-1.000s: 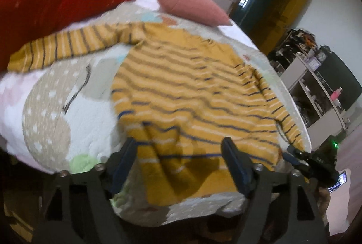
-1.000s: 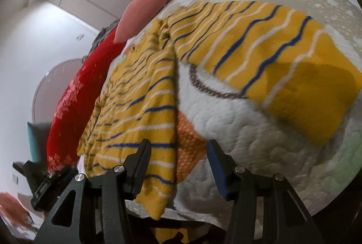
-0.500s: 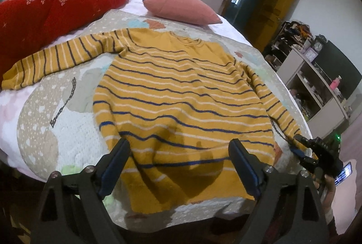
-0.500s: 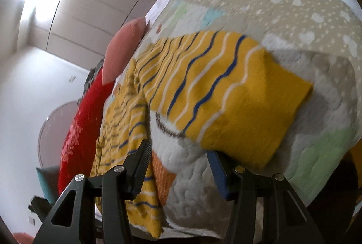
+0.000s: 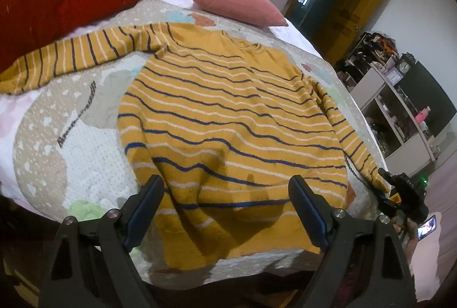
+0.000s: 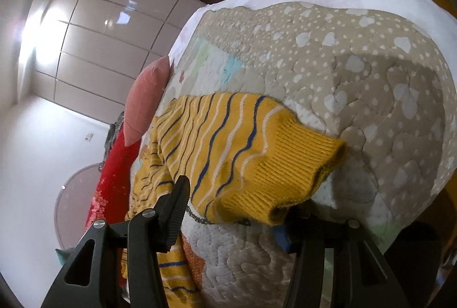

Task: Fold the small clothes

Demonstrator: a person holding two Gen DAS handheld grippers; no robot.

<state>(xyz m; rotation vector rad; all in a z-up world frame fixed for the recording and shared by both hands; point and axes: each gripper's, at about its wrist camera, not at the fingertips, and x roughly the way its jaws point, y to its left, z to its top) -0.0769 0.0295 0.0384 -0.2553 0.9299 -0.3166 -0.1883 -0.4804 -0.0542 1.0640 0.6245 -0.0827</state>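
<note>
Sweater (image 5: 228, 119) lies flat on the bed (image 5: 71, 154), sleeves out. My left tongs (image 5: 225, 202) hang released over the hem. Right tongs (image 6: 237, 211) straddle the cuff (image 6: 285, 173), having just widened, not clenched. I should pinch the full cuff thickness before folding inward.

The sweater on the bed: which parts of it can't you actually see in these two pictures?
- Sweater hem, left wrist view: it drops over the bed edge behind the left hand-held gripper.
- Left cuff, same view: cut off by the picture's edge.
- Right cuff, right wrist view: its underside hides one finger of the right hand-held gripper, so whether it is gripped cannot be told.
</note>
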